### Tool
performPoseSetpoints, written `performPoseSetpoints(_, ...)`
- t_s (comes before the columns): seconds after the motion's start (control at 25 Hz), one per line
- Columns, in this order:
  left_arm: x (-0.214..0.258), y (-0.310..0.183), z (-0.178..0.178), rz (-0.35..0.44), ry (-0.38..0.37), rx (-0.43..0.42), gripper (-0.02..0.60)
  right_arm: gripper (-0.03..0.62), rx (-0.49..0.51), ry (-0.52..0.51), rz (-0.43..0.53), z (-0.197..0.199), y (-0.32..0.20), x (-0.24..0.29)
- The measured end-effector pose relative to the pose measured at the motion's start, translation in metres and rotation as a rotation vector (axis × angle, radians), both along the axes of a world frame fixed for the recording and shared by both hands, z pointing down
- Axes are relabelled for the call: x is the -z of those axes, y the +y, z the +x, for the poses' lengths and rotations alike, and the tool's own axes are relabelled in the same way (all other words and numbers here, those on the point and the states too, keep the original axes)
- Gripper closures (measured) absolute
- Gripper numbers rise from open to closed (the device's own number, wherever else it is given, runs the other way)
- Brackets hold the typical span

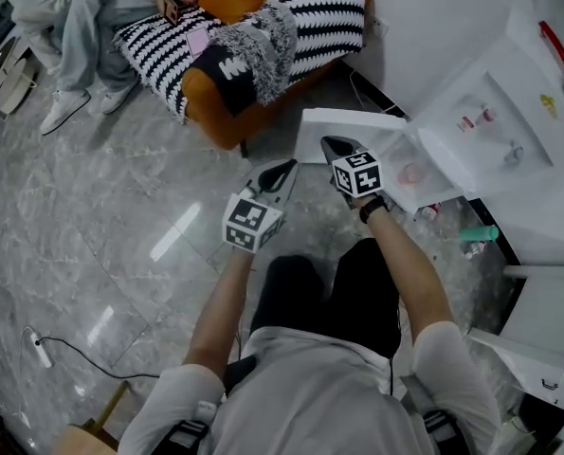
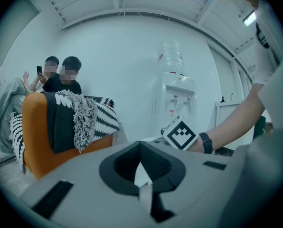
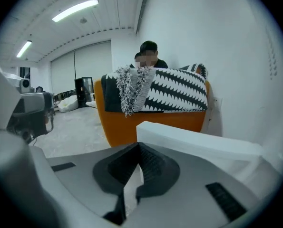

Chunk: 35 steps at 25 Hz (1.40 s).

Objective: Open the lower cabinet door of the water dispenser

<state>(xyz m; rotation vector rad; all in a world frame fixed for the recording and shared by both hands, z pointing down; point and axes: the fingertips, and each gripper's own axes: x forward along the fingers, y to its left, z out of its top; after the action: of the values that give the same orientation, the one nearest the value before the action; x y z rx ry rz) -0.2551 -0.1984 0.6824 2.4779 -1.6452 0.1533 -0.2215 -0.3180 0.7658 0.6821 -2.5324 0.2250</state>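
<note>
The white water dispenser (image 1: 509, 112) stands at the right in the head view, and in the left gripper view the dispenser (image 2: 177, 99) carries a clear bottle on top. Its lower cabinet door (image 1: 357, 123) stands swung out to the left, with the cabinet's inside showing behind it. My right gripper (image 1: 331, 144) is shut and empty, its tip right at the door's edge. The right gripper view shows that white door edge (image 3: 198, 141) just beyond the right gripper (image 3: 139, 146). My left gripper (image 1: 289, 167) hangs shut and empty a little left of the door, apart from it.
An orange sofa (image 1: 215, 112) with a black-and-white blanket (image 1: 263, 36) stands beyond the door, and people sit on it. A teal bottle (image 1: 478, 233) lies on the floor by the dispenser's base. A white cabinet (image 1: 547, 330) is at the right. A power strip (image 1: 41, 349) lies far left.
</note>
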Motion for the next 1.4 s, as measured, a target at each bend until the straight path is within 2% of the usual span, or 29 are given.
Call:
performPoseSetpoints(0.2, 0.019, 0.006, 0.045, 0.036, -0.005, -0.071, 0.571, 0.583, -0.047, -0.058, 0.099, 0.061, 0.022, 0.047)
performPoseSetpoints(0.4, 0.040, 0.020, 0.112, 0.065, -0.019, -0.147, 0.571, 0.583, -0.144, -0.119, 0.193, 0.146, 0.064, 0.089)
performPoseSetpoints(0.6, 0.071, 0.021, 0.183, 0.073, -0.015, -0.210, 0.571, 0.583, -0.303, -0.247, 0.200, 0.232, 0.086, 0.135)
performPoseSetpoints(0.72, 0.104, 0.028, 0.220, 0.062, -0.002, -0.238, 0.571, 0.583, -0.367, -0.254, 0.200, 0.268, 0.106, 0.168)
performPoseSetpoints(1.0, 0.231, 0.030, 0.248, 0.071, 0.013, -0.263, 0.571, 0.583, -0.396, -0.203, 0.245, 0.275, 0.155, 0.292)
performPoseSetpoints(1.16, 0.306, 0.040, 0.247, 0.049, 0.035, -0.248, 0.571, 0.583, -0.408, -0.199, 0.230, 0.272, 0.179, 0.367)
performPoseSetpoints(1.4, 0.419, 0.052, 0.235, 0.015, 0.040, -0.224, 0.571, 0.583, -0.458, -0.187, 0.238, 0.283, 0.187, 0.491)
